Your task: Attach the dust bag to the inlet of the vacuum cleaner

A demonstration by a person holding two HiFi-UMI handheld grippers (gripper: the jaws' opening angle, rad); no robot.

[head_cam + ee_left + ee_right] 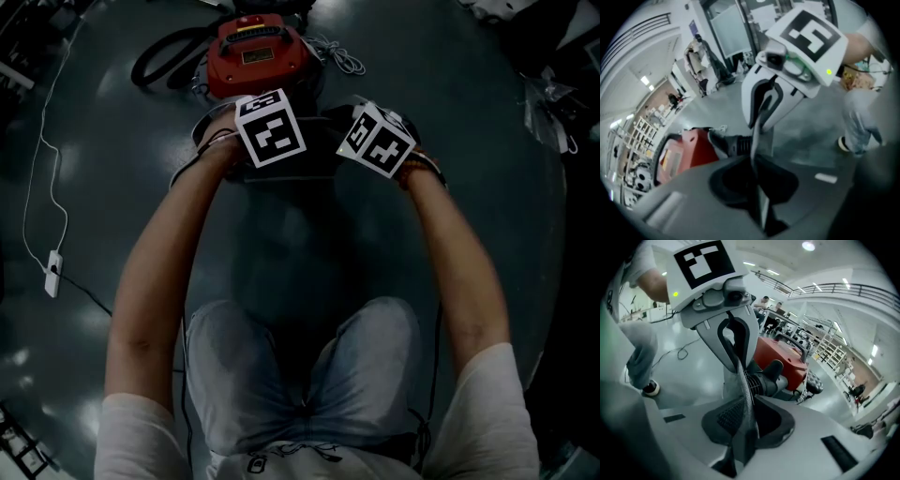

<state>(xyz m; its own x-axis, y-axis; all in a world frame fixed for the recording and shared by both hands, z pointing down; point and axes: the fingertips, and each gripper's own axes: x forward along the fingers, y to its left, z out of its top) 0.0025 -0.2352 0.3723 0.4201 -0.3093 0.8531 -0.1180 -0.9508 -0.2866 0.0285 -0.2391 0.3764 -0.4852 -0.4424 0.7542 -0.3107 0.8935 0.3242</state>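
Two tools sit close side by side in the middle of the head view, the left hand-held gripper (270, 131) and the right hand-held gripper (377, 139). Both are over a dark flat shape that I take for the dust bag (291, 169), just short of the red vacuum cleaner (255, 54) on the floor (469, 122). Open floor lies to the right, a black hose (155, 61) loops at the cleaner's left, and a power strip (53, 274) with its cable lies well off to the left. In the left gripper view the jaws are closed on a thin grey edge of the bag, which runs up into the other tool. The black ribbed inlet (736, 144) shows just beyond it, bare and apart from the bag. In the right gripper view the jaws pinch a mesh-textured fold of the same bag, again with the inlet close behind. By my judgement the bag is picked up and held between both tools, but seating its opening on the inlet is not yet done. The approach looks short and unobstructed, with the person's legs close behind limiting any pull back.
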